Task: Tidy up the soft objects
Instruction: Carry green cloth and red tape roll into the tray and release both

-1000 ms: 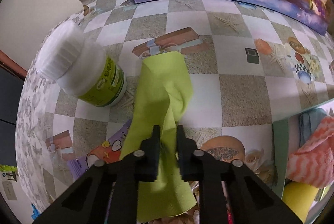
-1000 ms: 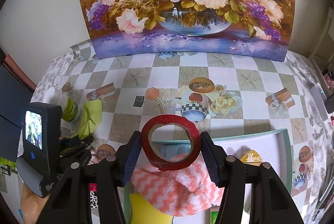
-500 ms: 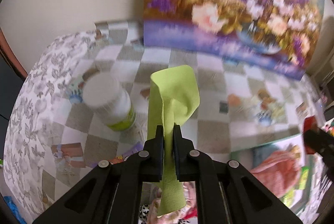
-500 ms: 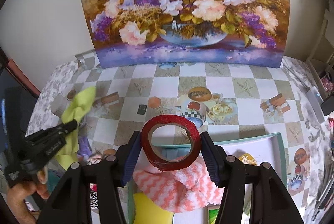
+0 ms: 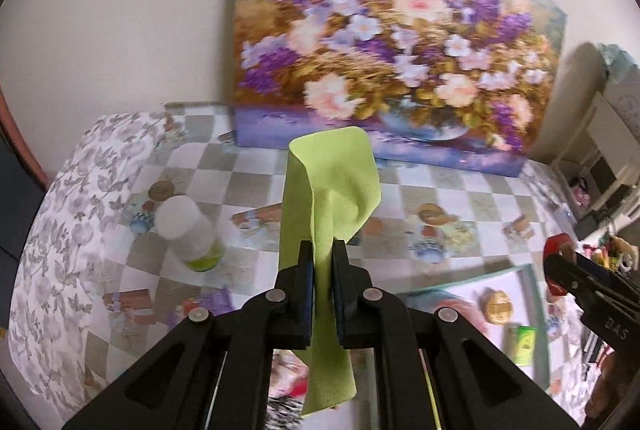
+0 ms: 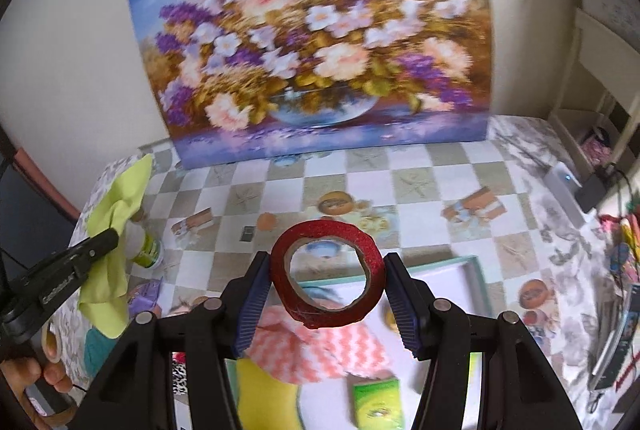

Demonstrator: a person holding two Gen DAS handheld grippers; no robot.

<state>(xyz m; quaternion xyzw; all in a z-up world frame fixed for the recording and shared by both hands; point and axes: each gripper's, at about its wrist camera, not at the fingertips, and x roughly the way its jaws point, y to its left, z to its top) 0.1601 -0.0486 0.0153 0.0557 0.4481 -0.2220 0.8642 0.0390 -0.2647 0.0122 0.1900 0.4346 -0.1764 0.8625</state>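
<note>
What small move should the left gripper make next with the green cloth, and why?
Probably carry it rightward over the tray. The left gripper is shut on the green cloth, which hangs clear above the table, and the pink cloth already lies in that tray.

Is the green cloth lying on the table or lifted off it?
Lifted: the green cloth hangs pinched in the left tongs, clear of the table.

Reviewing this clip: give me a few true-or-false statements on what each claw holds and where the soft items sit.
1. The left claw pinches a lime-green cloth. True.
2. The right claw is empty. False: it clamps a red glitter tape roll.
3. The pink-and-white chevron towel lies in the teal-rimmed white tray. True.
4. The white plastic bottle with green label lies tipped over. False: it stands upright on the table.
</note>
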